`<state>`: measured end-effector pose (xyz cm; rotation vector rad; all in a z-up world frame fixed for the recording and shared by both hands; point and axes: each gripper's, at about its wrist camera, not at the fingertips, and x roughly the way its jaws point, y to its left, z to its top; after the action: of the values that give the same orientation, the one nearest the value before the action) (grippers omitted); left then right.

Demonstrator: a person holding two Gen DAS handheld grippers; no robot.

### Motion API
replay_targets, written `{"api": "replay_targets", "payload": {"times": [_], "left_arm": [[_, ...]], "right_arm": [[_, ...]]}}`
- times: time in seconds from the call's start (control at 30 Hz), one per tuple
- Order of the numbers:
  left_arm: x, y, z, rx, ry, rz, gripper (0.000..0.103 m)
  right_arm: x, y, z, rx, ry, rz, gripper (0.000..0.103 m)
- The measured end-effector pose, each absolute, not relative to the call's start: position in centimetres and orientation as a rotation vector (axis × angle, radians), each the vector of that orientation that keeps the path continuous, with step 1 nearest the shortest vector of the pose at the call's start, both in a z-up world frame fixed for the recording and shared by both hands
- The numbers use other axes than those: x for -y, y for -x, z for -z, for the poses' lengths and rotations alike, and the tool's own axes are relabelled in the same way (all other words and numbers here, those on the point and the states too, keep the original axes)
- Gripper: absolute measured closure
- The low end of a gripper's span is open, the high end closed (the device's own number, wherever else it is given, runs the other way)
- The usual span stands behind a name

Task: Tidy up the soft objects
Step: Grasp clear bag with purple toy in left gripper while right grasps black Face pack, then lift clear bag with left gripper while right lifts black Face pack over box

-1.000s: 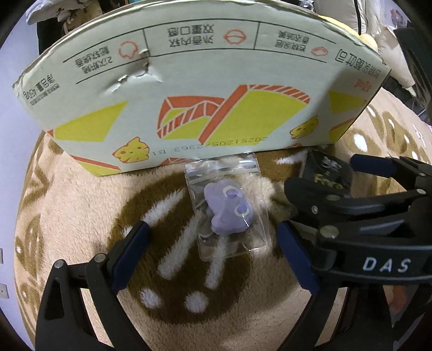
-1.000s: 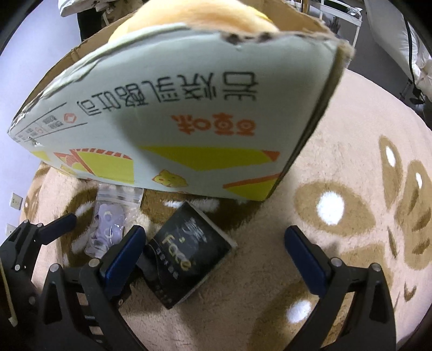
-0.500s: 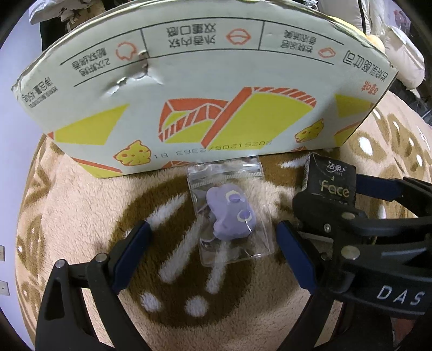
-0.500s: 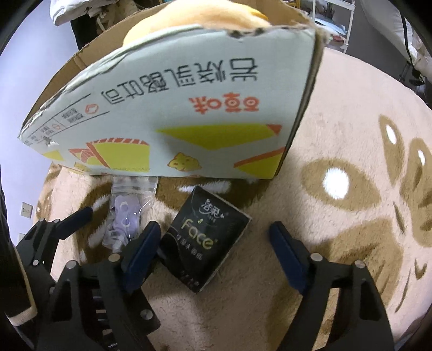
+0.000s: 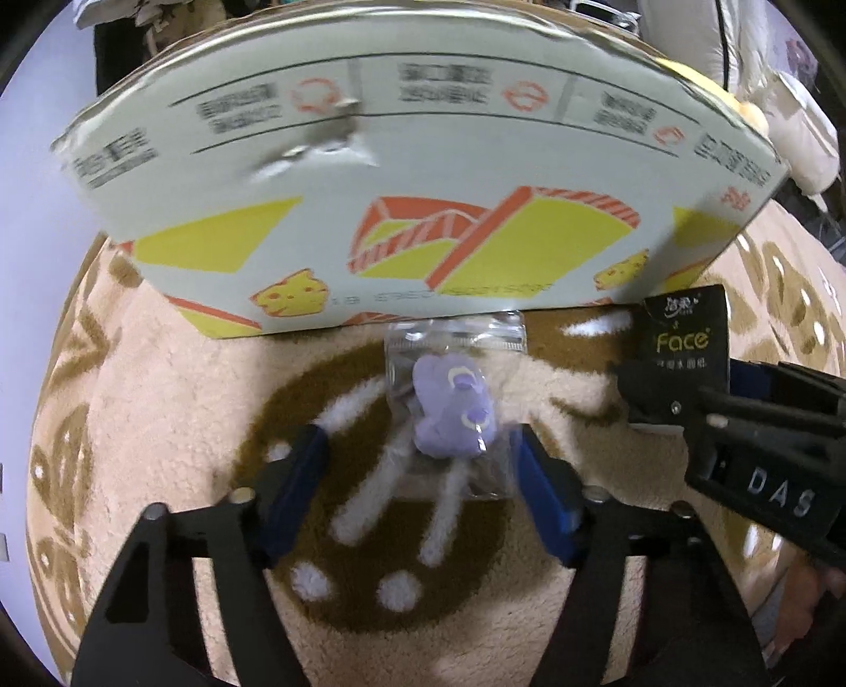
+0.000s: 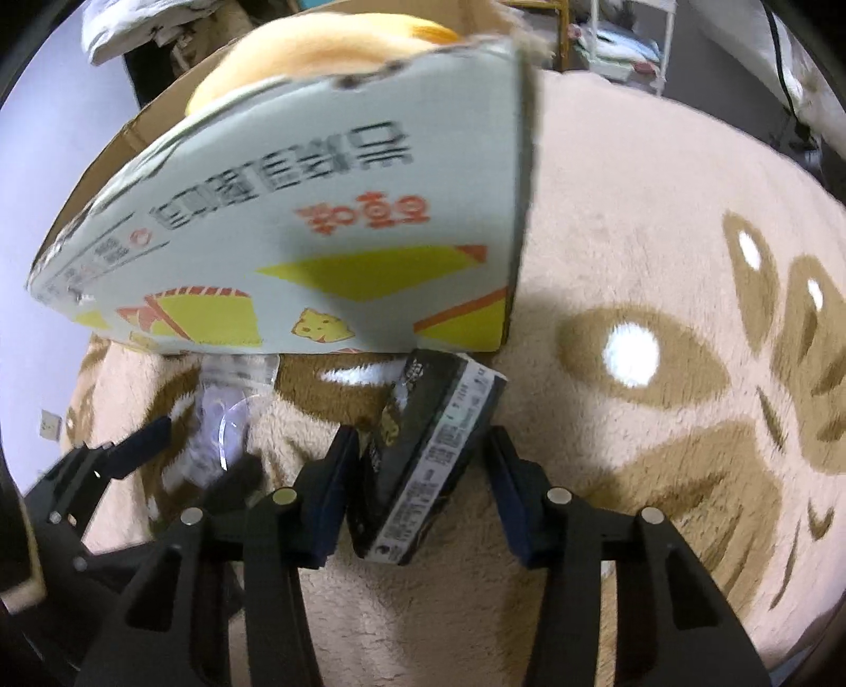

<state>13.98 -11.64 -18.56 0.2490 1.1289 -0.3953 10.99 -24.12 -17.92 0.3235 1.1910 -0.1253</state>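
A purple soft toy in a clear zip bag (image 5: 449, 409) lies on the rug in front of the printed cardboard box (image 5: 412, 174). My left gripper (image 5: 420, 478) is open, its blue pads either side of the bag's near end. A black "Face" tissue pack (image 6: 428, 460) stands tilted on its edge between the pads of my right gripper (image 6: 417, 491); the jaws have narrowed around it, left pad touching, a small gap at the right pad. The pack also shows in the left wrist view (image 5: 682, 338), as does the right gripper (image 5: 740, 423). The bag shows in the right wrist view (image 6: 227, 417).
The cardboard box (image 6: 317, 232) is open at the top with a yellow plush (image 6: 317, 47) inside. The beige and brown patterned rug (image 6: 661, 370) spreads to the right. Furniture and white bedding stand beyond the rug.
Both grippers moved forward and narrowed. The left one now straddles the bagged toy. The right one closed around the tissue pack, which tipped up onto its edge.
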Motion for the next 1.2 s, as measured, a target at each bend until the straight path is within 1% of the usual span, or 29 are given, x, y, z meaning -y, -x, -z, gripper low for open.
{"api": "replay_targets", "payload": {"times": [0.07, 0.13, 0.23, 0.27, 0.3, 0.37, 0.4, 0.6, 0.7, 0.93, 1.07, 1.2], "left_arm": [[11.2, -14.0, 18.5, -1.123, -0.259, 0.375, 0.053], [10.9, -14.0, 18.4, -1.121, -0.256, 0.372, 0.055], [10.6, -13.9, 18.2, -1.115, -0.258, 0.368, 0.058], [10.6, -13.8, 18.1, -1.108, -0.263, 0.367, 0.059], [10.6, -13.7, 18.0, -1.105, -0.267, 0.367, 0.06], [10.2, -13.6, 17.5, -1.102, -0.27, 0.368, 0.061], [10.1, -13.5, 17.4, -1.103, -0.266, 0.368, 0.061], [9.3, -12.9, 16.4, -1.113, -0.219, 0.374, 0.062], [8.9, -12.4, 15.7, -1.094, -0.218, 0.373, 0.062], [8.6, -10.6, 13.9, -1.047, -0.241, 0.364, 0.062], [7.6, -9.4, 11.3, -0.947, -0.211, 0.331, 0.062], [6.8, -7.9, 8.6, -0.839, -0.198, 0.307, 0.062]], "right_arm": [[23.4, -10.9, 17.7, -1.184, -0.283, 0.119, 0.051], [22.5, -10.8, 17.7, -1.178, -0.258, 0.113, 0.052], [21.7, -10.9, 17.4, -1.167, -0.233, 0.099, 0.056], [21.9, -11.1, 17.4, -1.165, -0.231, 0.094, 0.063], [21.7, -11.0, 17.2, -1.158, -0.232, 0.079, 0.067], [21.4, -10.8, 17.0, -1.153, -0.224, 0.074, 0.069], [21.7, -10.4, 16.8, -1.15, -0.225, 0.067, 0.072], [23.3, -8.4, 16.2, -1.111, -0.283, 0.02, 0.077], [24.0, -7.6, 15.1, -1.078, -0.314, -0.011, 0.077], [23.7, -6.0, 12.6, -1.004, -0.271, -0.052, 0.077], [24.2, -5.9, 11.7, -0.949, -0.289, -0.056, 0.077], [25.3, -4.9, 9.2, -0.87, -0.29, -0.068, 0.077]]}}
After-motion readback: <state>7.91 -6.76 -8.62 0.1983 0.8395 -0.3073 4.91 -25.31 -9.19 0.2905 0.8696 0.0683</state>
